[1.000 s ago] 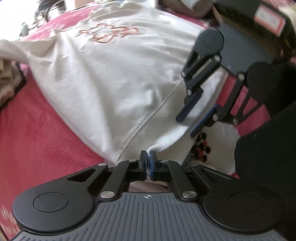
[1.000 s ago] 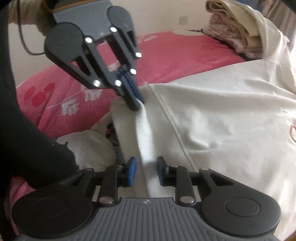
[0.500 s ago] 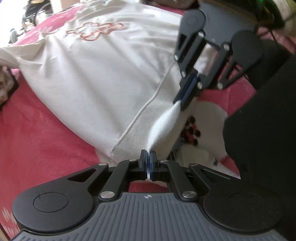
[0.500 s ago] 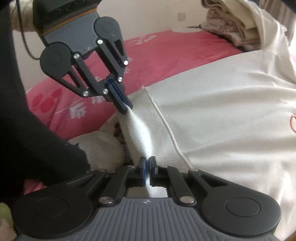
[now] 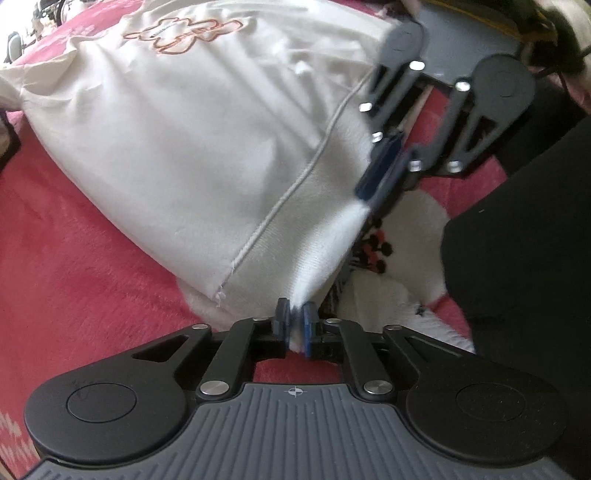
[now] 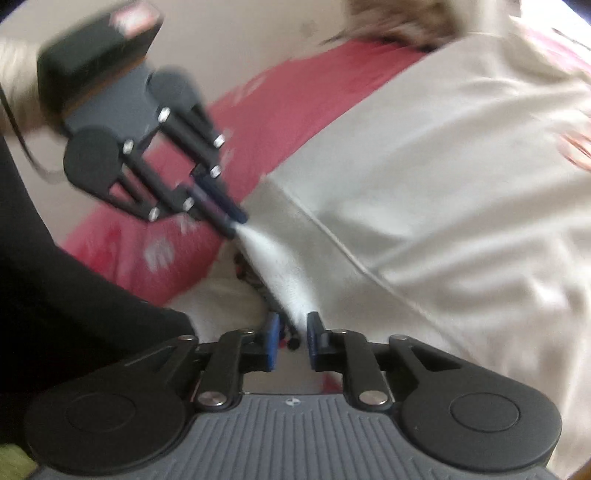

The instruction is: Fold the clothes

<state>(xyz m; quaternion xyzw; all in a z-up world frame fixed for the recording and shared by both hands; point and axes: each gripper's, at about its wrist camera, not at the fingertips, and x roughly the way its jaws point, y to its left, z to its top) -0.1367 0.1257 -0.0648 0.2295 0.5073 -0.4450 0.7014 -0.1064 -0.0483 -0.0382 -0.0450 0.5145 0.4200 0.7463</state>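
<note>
We had the cream sweatshirt lying spread on the bed's pink blanket, its embroidered flower outline facing up and far from us. No fold showed in it anywhere: the body lay flat and whole, so we judged the work to be at its very start, with every fold still to make.

Our two claws sat at the ribbed hem band, one at each end of a short raised stretch of it. The left claw was parting its jaws, with the hem corner between the blue pads; the blur there kept us from telling whether the pads pressed the cloth. In the right wrist view, the right claw was also spreading, a clear gap showing between its pads, and the hem edge ran up just ahead of that gap rather than being pinched in it.

Between the claws the band stood lifted off the blanket, taut in a ridge. We judged that a firm hold on both hem corners had to come first, then carrying the hem up toward the flower. A dark sleeve crossed the near right side.
</note>
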